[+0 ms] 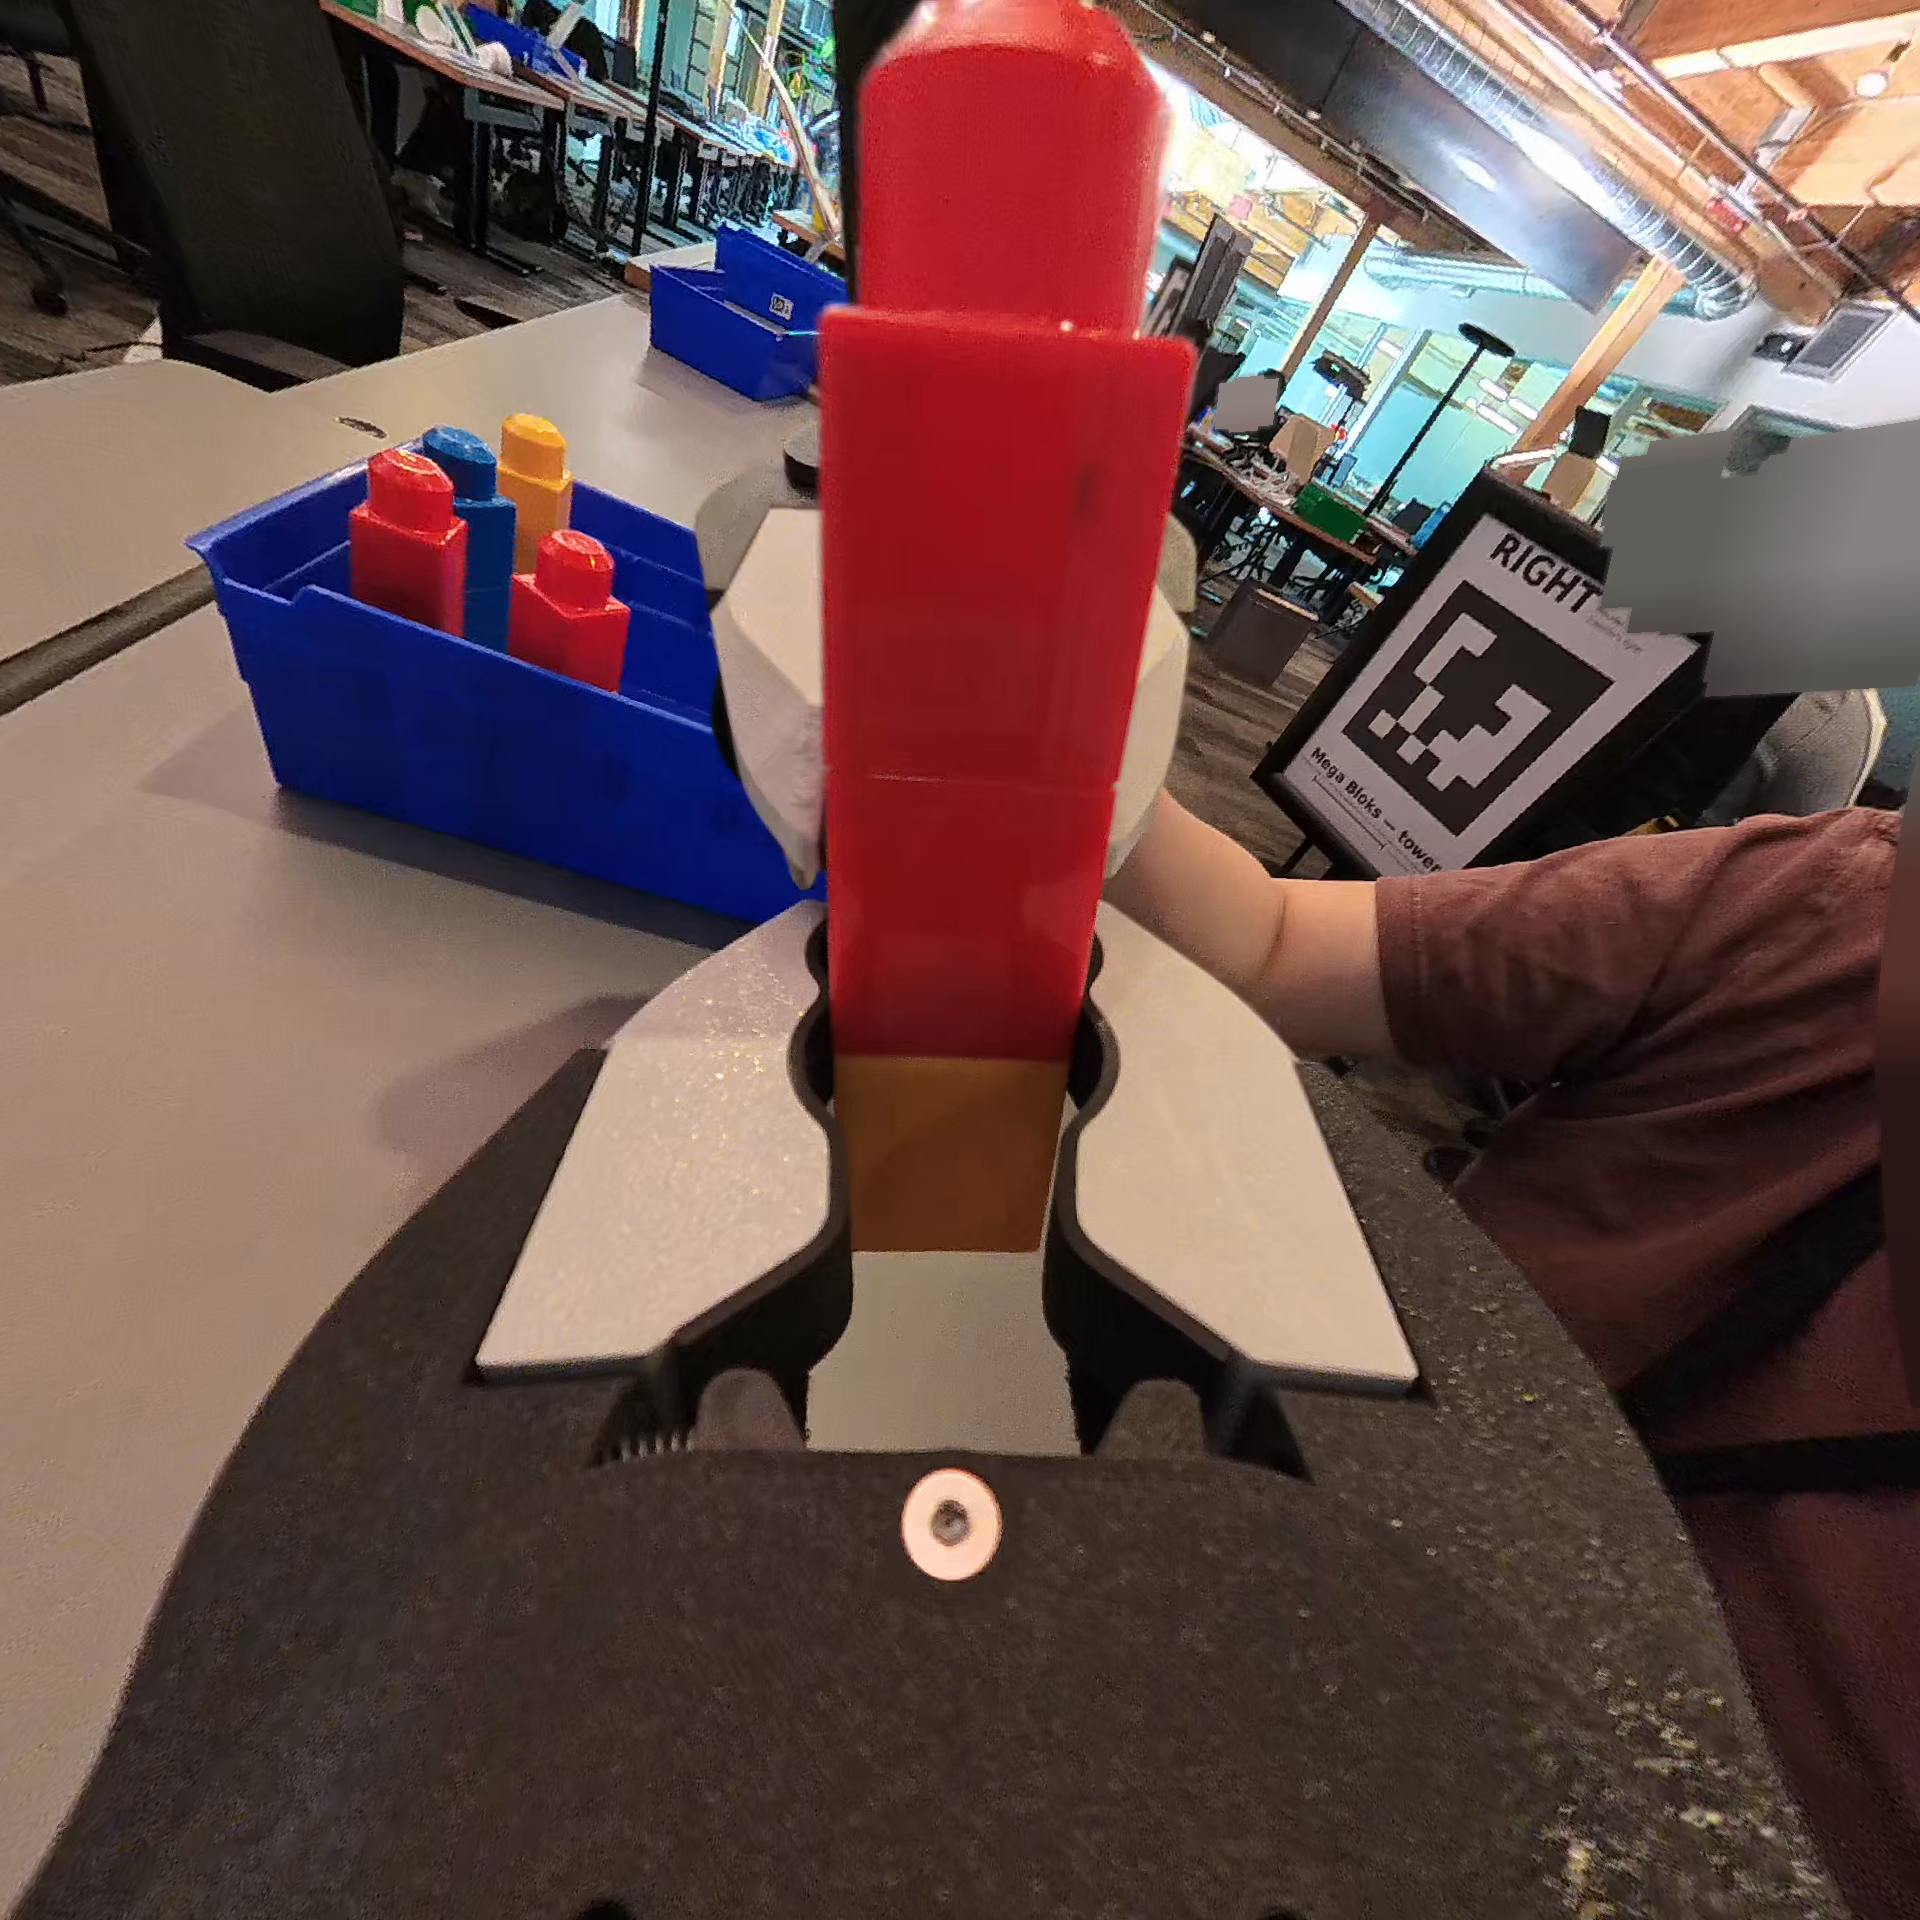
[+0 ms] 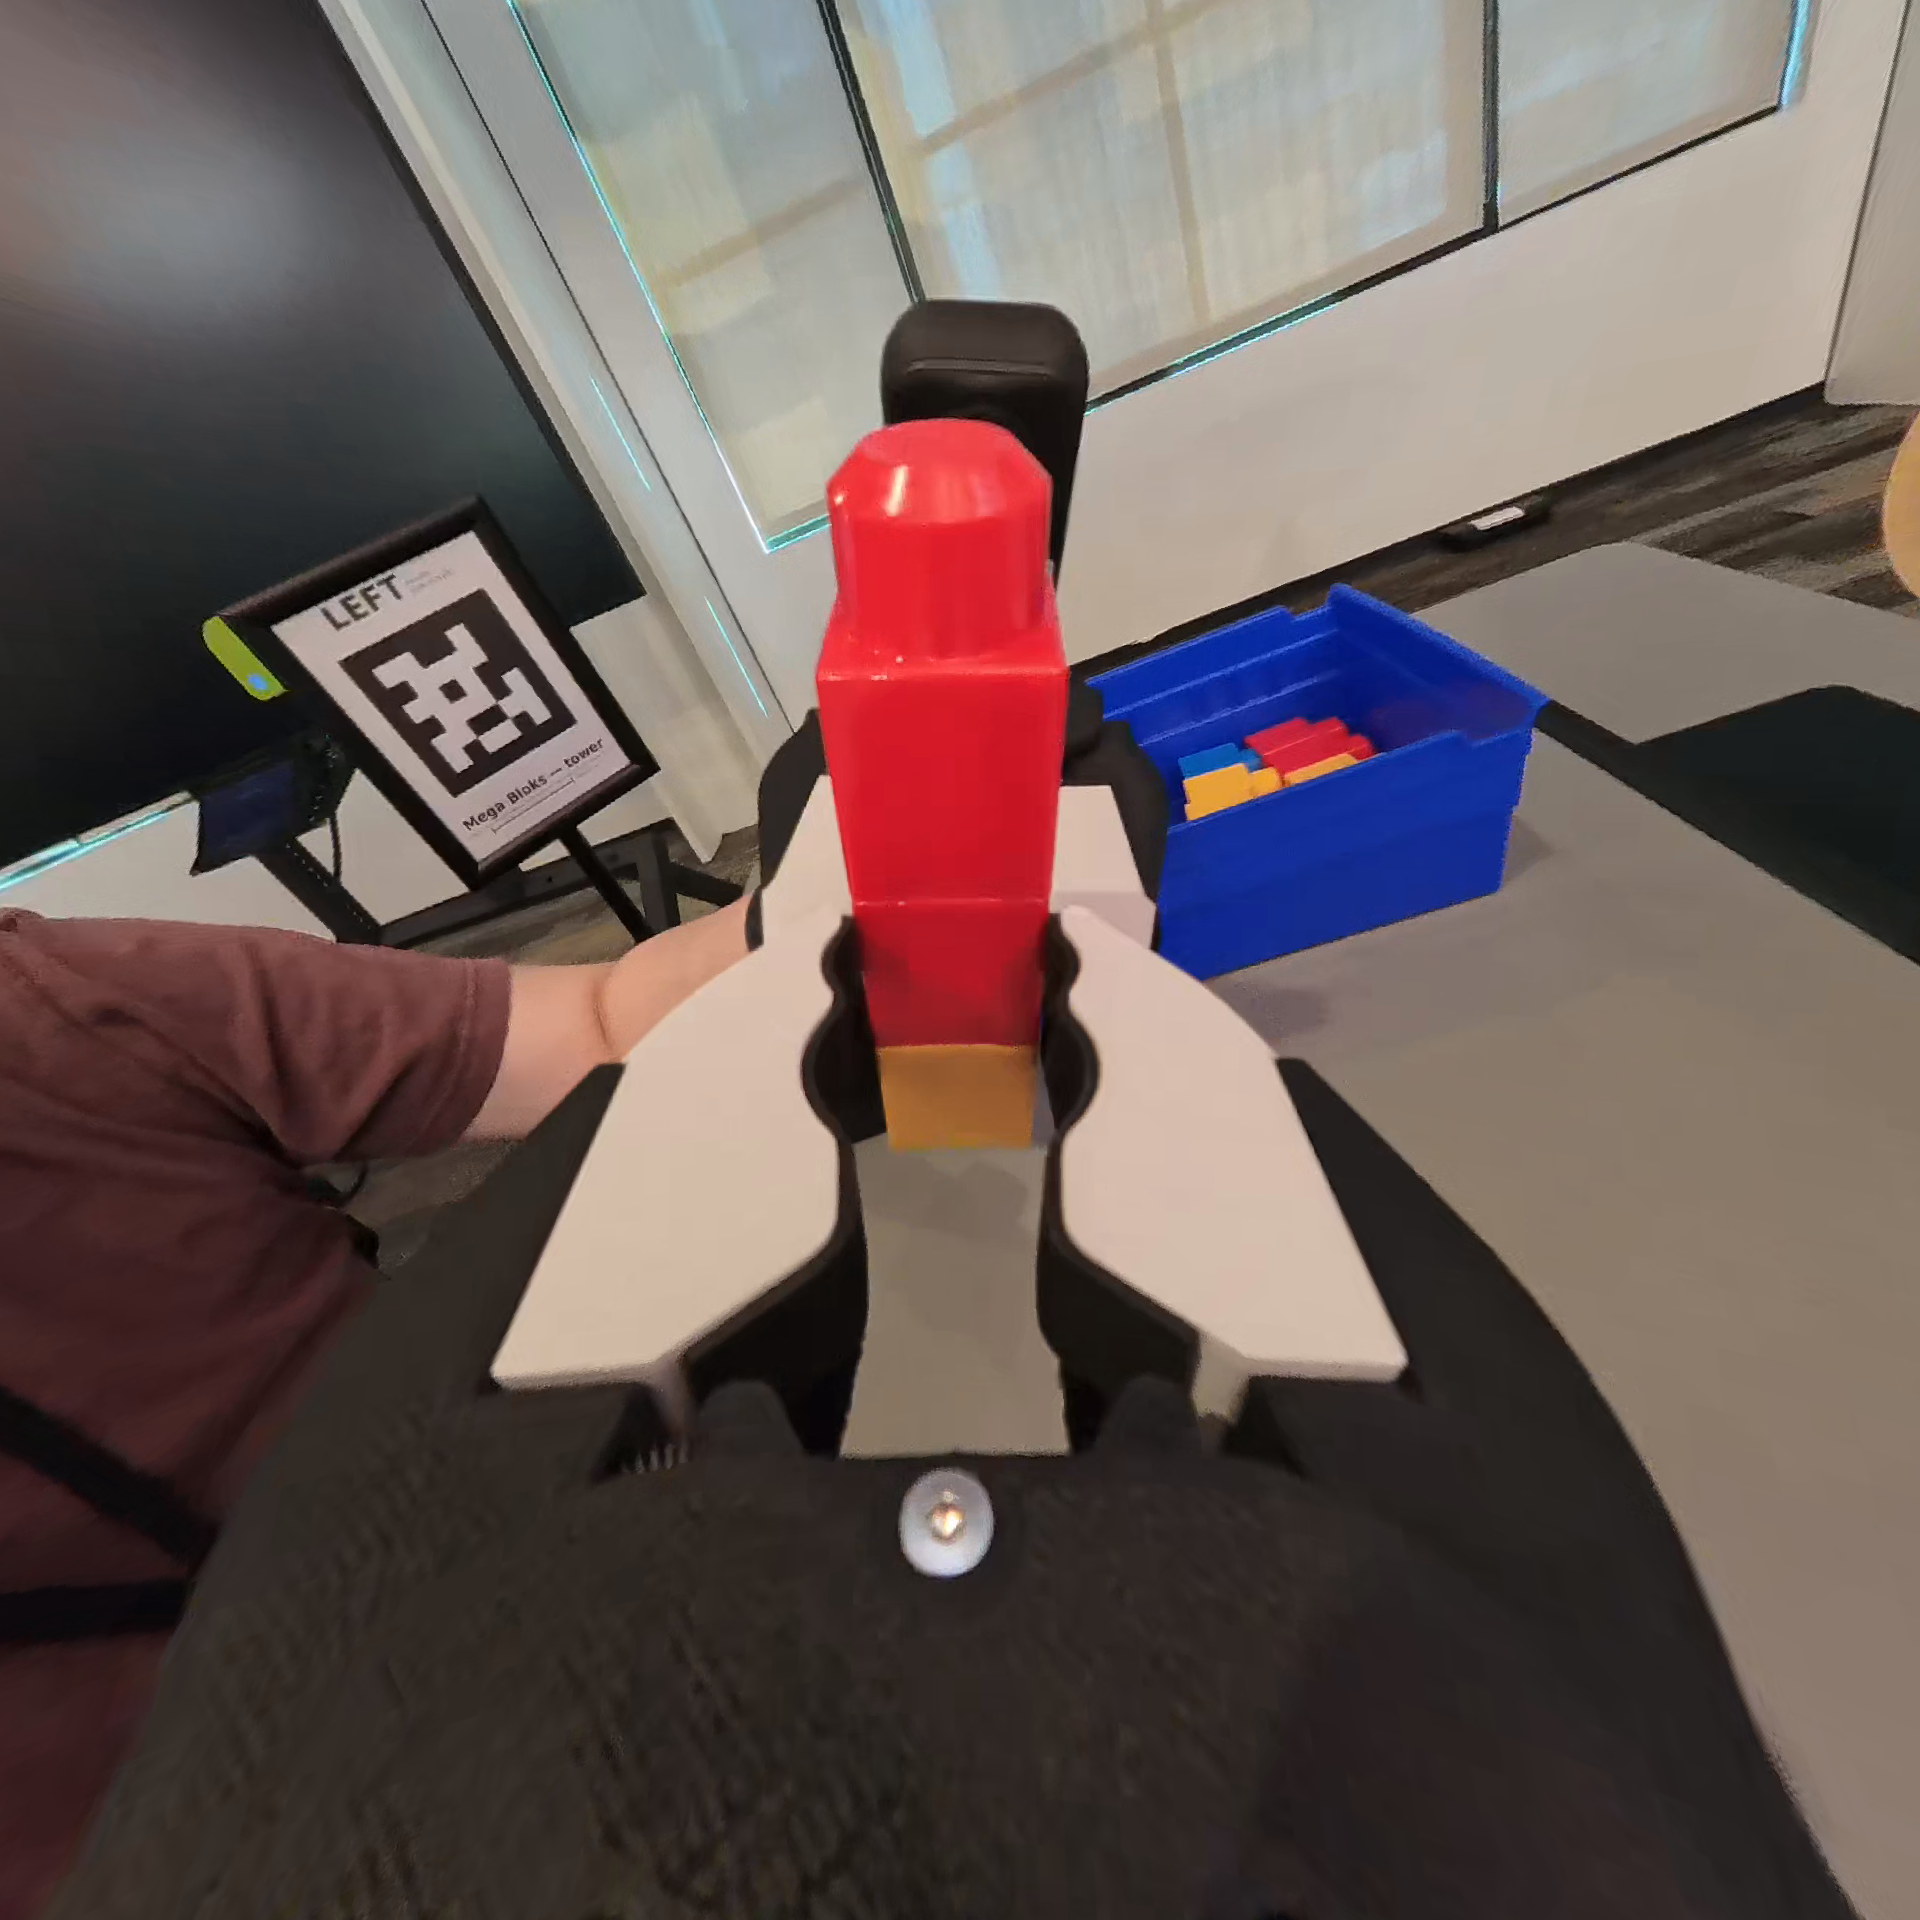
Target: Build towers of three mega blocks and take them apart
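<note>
Both tools work on one three-block tower (image 2: 951, 821): a yellow block (image 2: 956, 1096) at the bottom, a red block (image 2: 951, 971) in the middle and a taller red block (image 2: 940, 665) with a rounded stud on top.

1. Right tool (image 2: 951, 997): its grey fingers pinch the tower from both sides at the lower red block, with the yellow block just behind the fingertips.
2. Left tool (image 1: 956, 997): its fingers clamp the same tower from the opposite side, at the joint between the yellow block and the red one above it.
3. Tower location: held between the two tools above the grey table (image 2: 1558, 1247); whether its base touches the table cannot be told.

Progress, as a judgement: this tower is fully assembled, so the build step is complete. Disassembly remains, as all three blocks are joined.

A blue bin (image 1: 468, 707) near the table's far edge holds more blocks: red, blue and yellow.

Writing: a framed sign (image 2: 447, 707) with a black-and-white marker pattern and printed text stands beyond the table on each side. No brand mark is legible on the blocks.
</note>
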